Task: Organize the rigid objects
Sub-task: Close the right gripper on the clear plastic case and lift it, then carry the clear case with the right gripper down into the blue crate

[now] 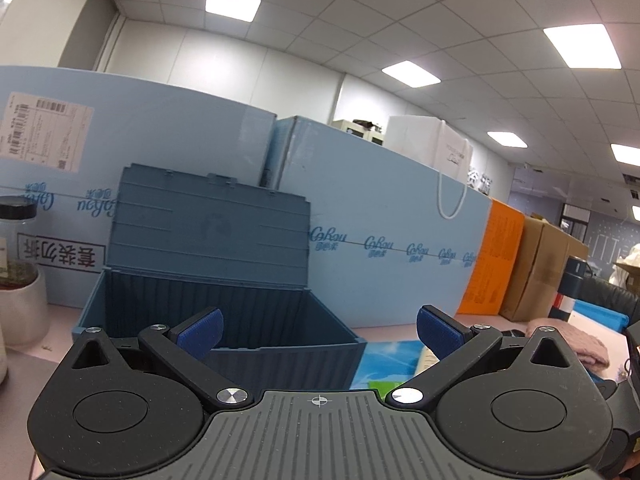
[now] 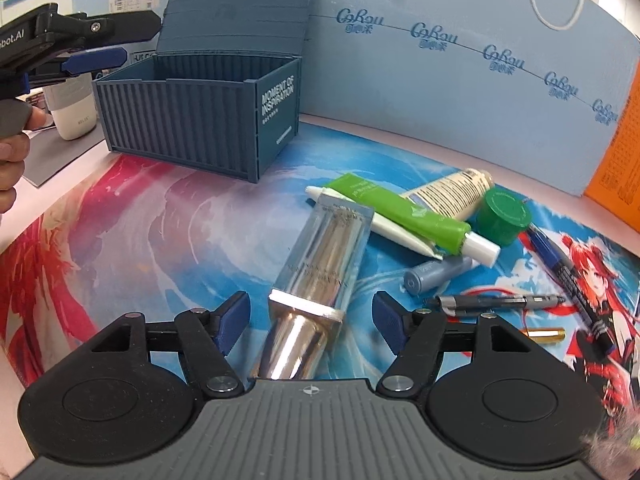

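Observation:
A blue container-shaped box (image 2: 200,116) stands open, lid up, at the back left of the printed mat; it also shows in the left wrist view (image 1: 224,312). My left gripper (image 1: 320,330) is open and empty, held above the box's near edge. My right gripper (image 2: 312,320) is open around a clear rectangular bottle with a silver cap (image 2: 320,264) that lies on the mat between its fingers, apart from the pads. Beyond lie a green tube (image 2: 404,208), a white tube (image 2: 388,226), a cream tube with a green cap (image 2: 476,196), a small blue tube (image 2: 436,274) and pens (image 2: 500,302).
Light blue cartons (image 2: 460,80) wall the back of the desk. An orange box (image 2: 616,160) is at the right. A white cup (image 2: 74,108) stands left of the blue box. The left gripper (image 2: 68,48) shows at upper left. A gold cylinder (image 2: 546,335) lies near the pens.

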